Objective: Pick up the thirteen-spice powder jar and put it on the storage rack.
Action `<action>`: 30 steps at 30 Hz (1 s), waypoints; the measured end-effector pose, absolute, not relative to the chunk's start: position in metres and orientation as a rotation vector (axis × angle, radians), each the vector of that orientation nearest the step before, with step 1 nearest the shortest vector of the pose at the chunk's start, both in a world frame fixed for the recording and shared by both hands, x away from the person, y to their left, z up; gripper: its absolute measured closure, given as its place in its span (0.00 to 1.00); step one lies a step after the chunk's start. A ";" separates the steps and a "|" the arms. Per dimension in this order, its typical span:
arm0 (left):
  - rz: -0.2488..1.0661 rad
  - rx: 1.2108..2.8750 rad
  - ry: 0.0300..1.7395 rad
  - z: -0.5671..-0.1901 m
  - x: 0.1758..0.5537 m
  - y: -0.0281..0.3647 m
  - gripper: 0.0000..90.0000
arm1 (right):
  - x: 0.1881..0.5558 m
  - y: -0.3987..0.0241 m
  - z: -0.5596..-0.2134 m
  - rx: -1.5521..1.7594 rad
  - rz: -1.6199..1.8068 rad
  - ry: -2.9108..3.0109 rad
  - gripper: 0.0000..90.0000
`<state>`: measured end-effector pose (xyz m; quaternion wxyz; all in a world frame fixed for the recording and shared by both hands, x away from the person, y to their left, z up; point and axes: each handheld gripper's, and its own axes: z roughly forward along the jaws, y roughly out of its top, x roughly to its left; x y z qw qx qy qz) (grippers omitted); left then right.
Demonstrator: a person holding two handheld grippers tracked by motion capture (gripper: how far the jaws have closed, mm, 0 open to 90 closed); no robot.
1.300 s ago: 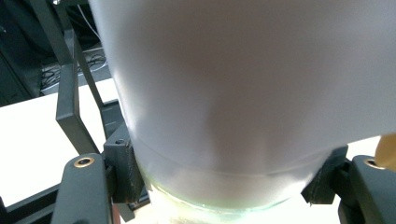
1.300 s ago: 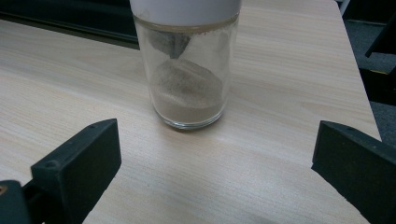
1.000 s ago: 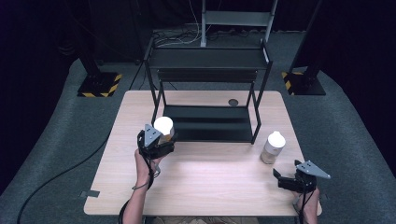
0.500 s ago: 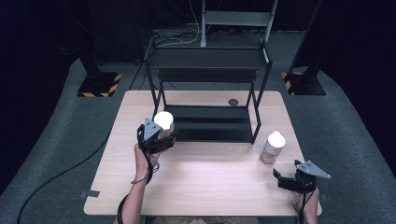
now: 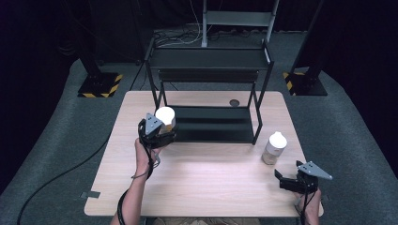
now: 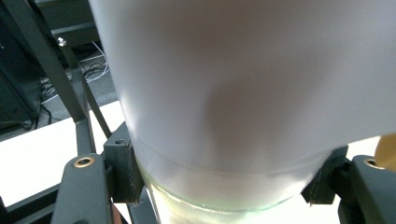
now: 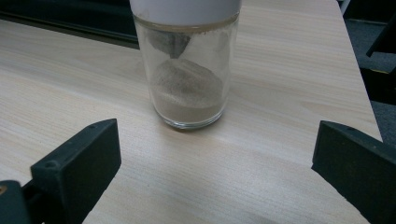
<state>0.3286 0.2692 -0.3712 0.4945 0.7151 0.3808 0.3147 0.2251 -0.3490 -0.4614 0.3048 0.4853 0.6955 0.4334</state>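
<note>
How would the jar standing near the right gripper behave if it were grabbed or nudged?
The jar looks like rigid glass, so probably fragile and slippery. It holds little powder, so it is likely light. Tall under a white lid, it may tip if pushed high.

Table with rack, jar

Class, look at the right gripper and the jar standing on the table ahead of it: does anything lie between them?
Nothing visible does. The right gripper is open, with bare table between its jaws and the jar, which stands upright ahead of it and apart from it.
</note>
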 end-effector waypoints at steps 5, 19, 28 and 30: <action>0.765 1.741 0.919 -0.366 0.334 0.269 0.34 | 0.225 -0.349 -0.462 1.286 1.150 1.839 0.00; 0.765 1.749 0.909 -0.352 0.347 0.271 0.34 | 0.225 -0.348 -0.461 1.280 1.142 1.845 0.00; 0.766 1.747 0.903 -0.344 0.354 0.273 0.34 | 0.224 -0.347 -0.462 1.277 1.139 1.841 0.00; 0.769 1.748 0.899 -0.341 0.355 0.273 0.34 | 0.224 -0.347 -0.462 1.276 1.136 1.839 0.00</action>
